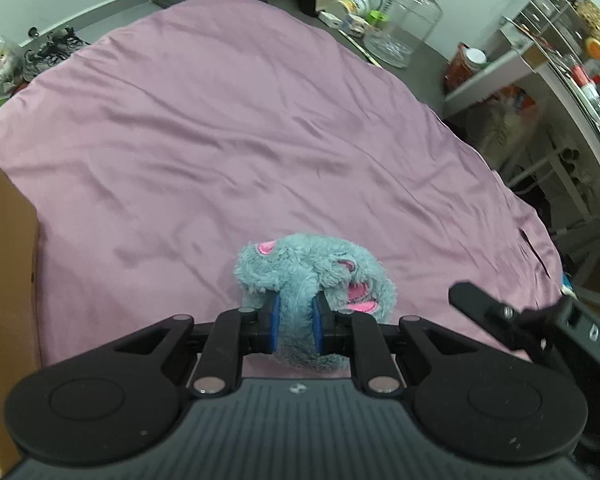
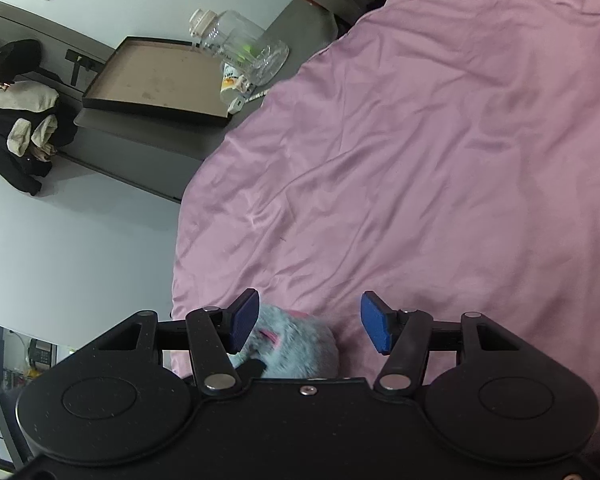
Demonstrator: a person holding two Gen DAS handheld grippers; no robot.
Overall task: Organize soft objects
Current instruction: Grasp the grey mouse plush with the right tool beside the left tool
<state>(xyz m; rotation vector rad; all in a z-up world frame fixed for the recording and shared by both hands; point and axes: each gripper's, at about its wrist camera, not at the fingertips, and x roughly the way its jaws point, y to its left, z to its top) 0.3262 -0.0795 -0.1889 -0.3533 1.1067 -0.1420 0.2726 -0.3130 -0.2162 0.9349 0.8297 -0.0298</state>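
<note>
A fluffy blue-grey plush toy (image 1: 312, 268) with pink patches sits at the near edge of the pink bedsheet (image 1: 220, 128). My left gripper (image 1: 296, 320) is shut on a limb of the toy, its blue pads pressing both sides. The right gripper's arm (image 1: 500, 312) shows at the right of the left wrist view. In the right wrist view my right gripper (image 2: 310, 326) is open, its blue pads wide apart above the same plush toy (image 2: 296, 352), not touching it. The sheet (image 2: 440, 160) fills that view.
A cardboard box wall (image 1: 4, 280) stands at the left beside the bed. A table with a glass jar (image 1: 408, 20) and clutter is beyond the bed. Shelves (image 1: 540, 80) stand at the right. A brown tray (image 2: 156, 76) lies on a table.
</note>
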